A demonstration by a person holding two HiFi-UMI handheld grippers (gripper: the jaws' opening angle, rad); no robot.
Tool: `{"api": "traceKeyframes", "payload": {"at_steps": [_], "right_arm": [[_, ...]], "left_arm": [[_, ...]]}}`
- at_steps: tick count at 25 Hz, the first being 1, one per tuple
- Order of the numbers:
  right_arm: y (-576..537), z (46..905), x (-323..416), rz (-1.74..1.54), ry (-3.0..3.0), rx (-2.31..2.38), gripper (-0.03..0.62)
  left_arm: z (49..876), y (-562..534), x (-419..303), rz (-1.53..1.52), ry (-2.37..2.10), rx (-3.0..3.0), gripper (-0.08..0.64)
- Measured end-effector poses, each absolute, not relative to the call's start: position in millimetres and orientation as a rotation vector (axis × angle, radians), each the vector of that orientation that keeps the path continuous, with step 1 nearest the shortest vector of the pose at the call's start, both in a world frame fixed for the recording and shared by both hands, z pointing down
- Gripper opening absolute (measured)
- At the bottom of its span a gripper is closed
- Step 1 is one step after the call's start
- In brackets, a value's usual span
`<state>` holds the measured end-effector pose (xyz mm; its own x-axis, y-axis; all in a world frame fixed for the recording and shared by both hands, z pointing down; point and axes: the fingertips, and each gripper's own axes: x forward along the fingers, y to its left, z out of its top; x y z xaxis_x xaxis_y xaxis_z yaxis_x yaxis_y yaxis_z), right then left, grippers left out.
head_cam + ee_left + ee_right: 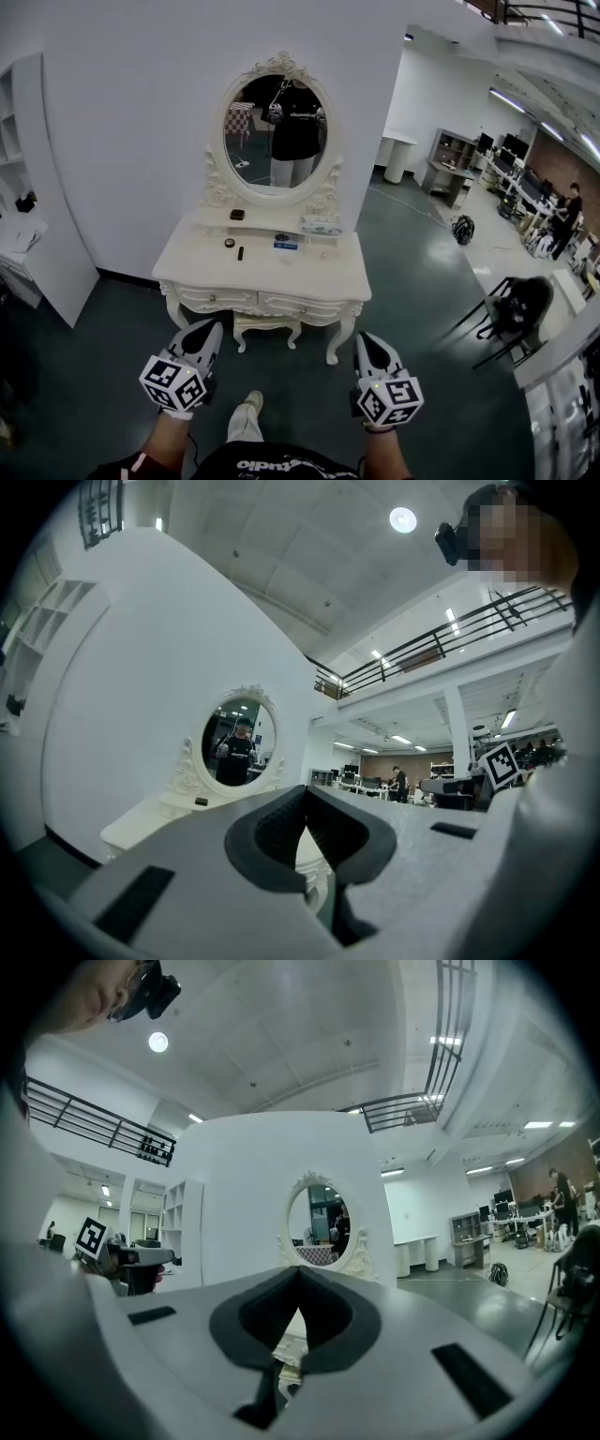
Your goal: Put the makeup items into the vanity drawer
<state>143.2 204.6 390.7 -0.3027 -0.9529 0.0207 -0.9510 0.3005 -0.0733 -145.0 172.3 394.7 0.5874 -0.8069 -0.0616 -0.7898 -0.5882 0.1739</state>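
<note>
Up on the white tabletop [197, 261] under the mirror [277, 131], the makeup items [285, 243] all sit out and the drawer [214, 298] looks closed, so nothing's begun yet imo, with the left tongs [212, 327] and right tongs [369, 338] both pinched together, empty, well short of it.

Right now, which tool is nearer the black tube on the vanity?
Left. Left tool: short of the black tube, slightly left. Right tool: well off to its right.
</note>
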Motion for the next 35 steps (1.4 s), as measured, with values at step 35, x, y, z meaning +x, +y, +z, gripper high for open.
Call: {"api": "traceKeyframes", "payload": {"at_steps": [35], "right_arm": [[30.3, 376.0, 150.7, -0.063, 2.481, -1.891, 0.003]], "left_arm": [[401.5, -13.3, -129.3, -0.182, -1.3, 2.663, 0.005]]}}
